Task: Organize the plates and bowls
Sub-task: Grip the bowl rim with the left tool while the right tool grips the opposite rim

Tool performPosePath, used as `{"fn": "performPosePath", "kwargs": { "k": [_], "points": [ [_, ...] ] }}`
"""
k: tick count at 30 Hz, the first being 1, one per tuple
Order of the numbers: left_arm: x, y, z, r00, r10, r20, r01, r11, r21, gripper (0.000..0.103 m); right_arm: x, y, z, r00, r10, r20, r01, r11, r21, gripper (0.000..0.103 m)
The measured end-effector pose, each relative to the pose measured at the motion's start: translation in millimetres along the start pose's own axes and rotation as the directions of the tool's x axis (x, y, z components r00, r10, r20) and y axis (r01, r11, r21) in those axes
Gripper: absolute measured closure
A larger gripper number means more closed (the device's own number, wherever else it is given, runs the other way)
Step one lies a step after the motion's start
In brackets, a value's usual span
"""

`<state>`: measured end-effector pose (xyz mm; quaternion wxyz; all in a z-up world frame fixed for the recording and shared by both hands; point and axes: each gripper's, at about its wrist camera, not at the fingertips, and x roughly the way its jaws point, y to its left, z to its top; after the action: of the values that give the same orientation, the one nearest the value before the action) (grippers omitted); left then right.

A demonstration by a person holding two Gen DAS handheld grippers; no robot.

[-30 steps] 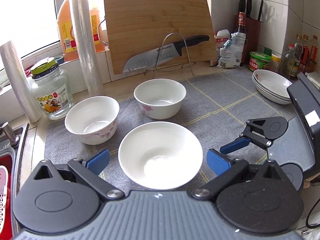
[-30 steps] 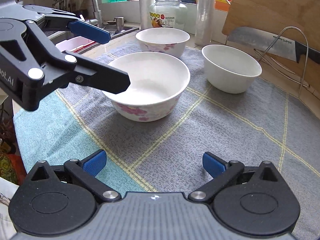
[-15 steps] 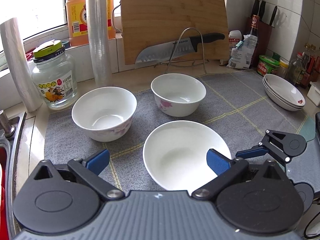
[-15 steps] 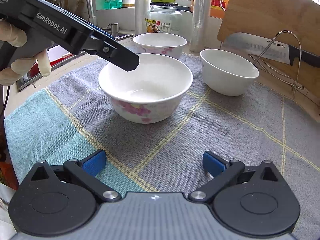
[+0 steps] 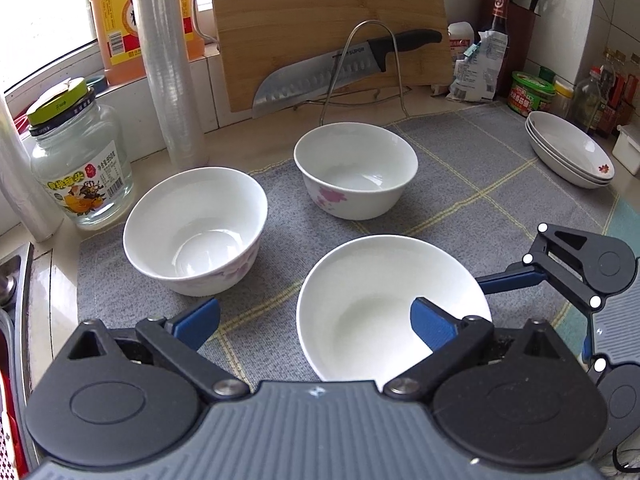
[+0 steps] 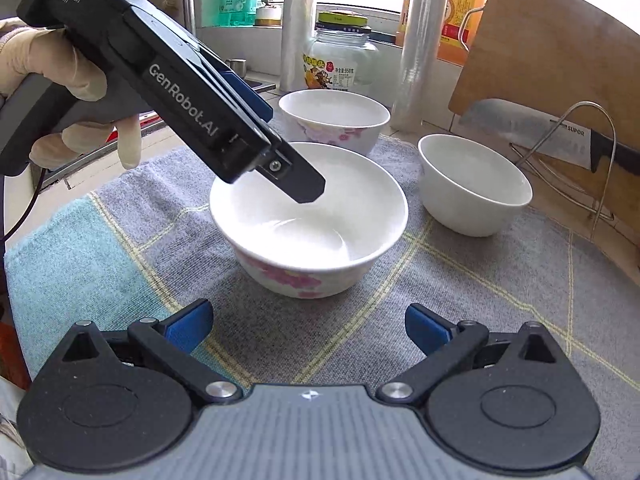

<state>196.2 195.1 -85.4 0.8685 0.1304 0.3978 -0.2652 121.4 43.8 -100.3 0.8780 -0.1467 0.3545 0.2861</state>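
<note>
Three white floral bowls stand on a grey checked mat [image 5: 460, 184]. The near bowl [image 5: 372, 300] also shows in the right wrist view [image 6: 308, 236]. The left bowl [image 5: 196, 228] and the far bowl [image 5: 356, 172] stand behind it. My left gripper [image 5: 316, 320] is open and empty; its right finger hangs over the near bowl, its left finger over the mat. In the right wrist view its fingertip [image 6: 308, 192] hovers just above that bowl's rim. My right gripper [image 6: 308, 328] is open and empty, low over the mat in front of the near bowl. Stacked white plates [image 5: 568, 148] sit far right.
A knife [image 5: 340, 68] rests on a wire rack against a wooden cutting board [image 5: 328, 20]. A glass jar [image 5: 80, 160], plastic wrap rolls [image 5: 168, 60] and an oil bottle [image 5: 120, 20] stand at the back left. A sink edge [image 5: 16, 280] lies left. Condiment jars [image 5: 532, 92] crowd the back right.
My left gripper has moved left and tilted, so the near bowl has shifted from between its fingers to under its right finger. My right gripper has moved slightly closer to the near bowl.
</note>
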Motion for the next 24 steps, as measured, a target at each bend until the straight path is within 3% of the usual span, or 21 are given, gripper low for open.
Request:
{"fn": "performPosePath", "kwargs": {
  "k": [4, 9, 13, 20, 22, 24],
  "points": [
    [5, -1, 2, 1.000, -0.011, -0.028, 0.012, 1.000, 0.008, 0.018, 4, 1, 6, 1.000, -0.010, 0.011, 0.010, 1.000, -0.022, 0.000],
    [8, -2, 4, 0.998, -0.047, -0.036, 0.047, 0.999, 0.003, 0.023, 5, 0, 10, 1.000, -0.013, 0.020, 0.014, 0.999, -0.038, 0.001],
    [10, -4, 5, 0.997, -0.055, -0.045, 0.055, 0.998, 0.006, 0.026, 6, 0, 12, 1.000, -0.001, 0.016, 0.002, 0.999, -0.040, 0.013],
    [11, -5, 5, 0.996, -0.067, -0.052, 0.068, 0.998, 0.012, 0.029, 2, 1, 14, 0.999, 0.006, 0.036, -0.005, 0.999, -0.038, 0.019],
    [12, -5, 5, 0.995, -0.075, -0.058, 0.076, 0.997, 0.010, 0.040, 2, 1, 14, 0.999, 0.003, 0.037, -0.002, 0.999, -0.040, 0.020],
    [13, -5, 6, 0.994, -0.082, -0.065, 0.083, 0.996, 0.012, 0.041, 2, 0, 14, 0.999, 0.004, 0.037, -0.003, 0.999, -0.035, 0.020]
  ]
}}
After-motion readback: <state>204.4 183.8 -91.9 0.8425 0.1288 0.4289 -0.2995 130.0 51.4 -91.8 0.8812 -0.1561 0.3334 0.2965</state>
